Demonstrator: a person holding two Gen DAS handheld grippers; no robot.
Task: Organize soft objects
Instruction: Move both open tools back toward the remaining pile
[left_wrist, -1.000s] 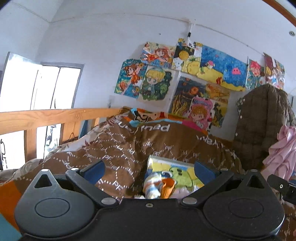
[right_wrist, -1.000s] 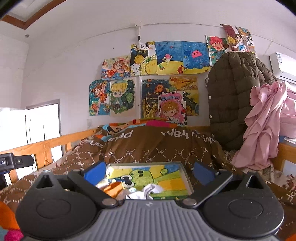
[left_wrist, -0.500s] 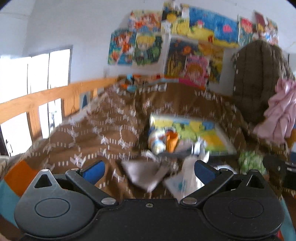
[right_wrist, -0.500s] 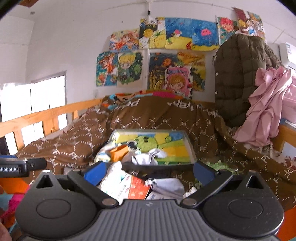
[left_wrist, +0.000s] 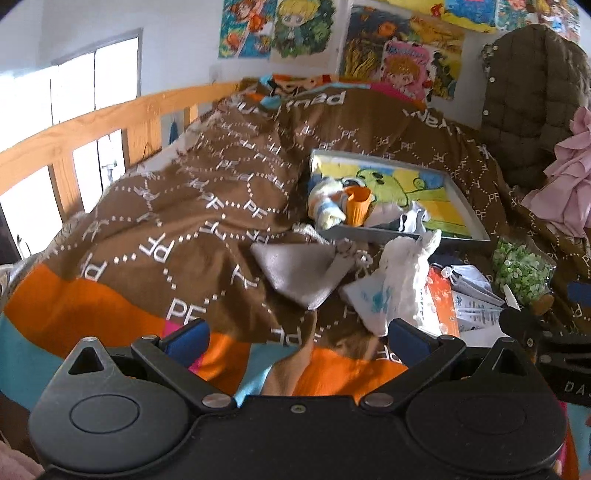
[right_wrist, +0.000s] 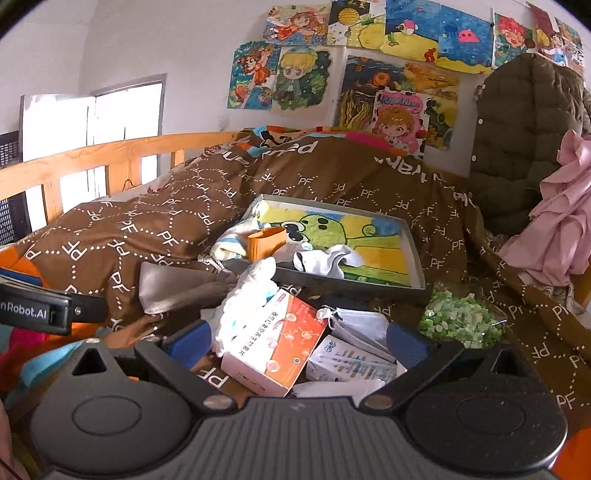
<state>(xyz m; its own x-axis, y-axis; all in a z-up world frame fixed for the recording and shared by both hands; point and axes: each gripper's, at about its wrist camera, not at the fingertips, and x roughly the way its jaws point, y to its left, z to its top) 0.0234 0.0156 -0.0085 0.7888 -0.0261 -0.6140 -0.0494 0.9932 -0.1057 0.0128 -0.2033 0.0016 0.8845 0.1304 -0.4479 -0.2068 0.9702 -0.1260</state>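
Note:
A grey tray (left_wrist: 373, 232) (right_wrist: 415, 254) with a frog picture lies on the brown quilt; in it are an orange cup (left_wrist: 356, 205) (right_wrist: 266, 240), a striped cloth (left_wrist: 325, 210) and a white sock (right_wrist: 325, 260). In front of it lie a grey cloth pouch (left_wrist: 299, 271) (right_wrist: 177, 286), a white crumpled cloth (left_wrist: 400, 273) (right_wrist: 247, 299), an orange-and-white box (right_wrist: 273, 343) and paper packets (right_wrist: 354, 354). My left gripper (left_wrist: 297, 338) stands open over the quilt, short of the pouch. Just as wide, my right gripper (right_wrist: 295, 343) hangs open above the box.
A bag of green pieces (right_wrist: 460, 319) (left_wrist: 522, 271) lies right of the pile. A wooden bed rail (left_wrist: 92, 129) runs along the left. A dark quilted jacket (right_wrist: 524, 122) and pink garment (right_wrist: 561, 229) hang at the right, posters (right_wrist: 369, 55) on the wall.
Both grippers have tilted down and moved closer to the bed, bringing the pouch, white cloth, box and packets into view. Both stay open and hold nothing.

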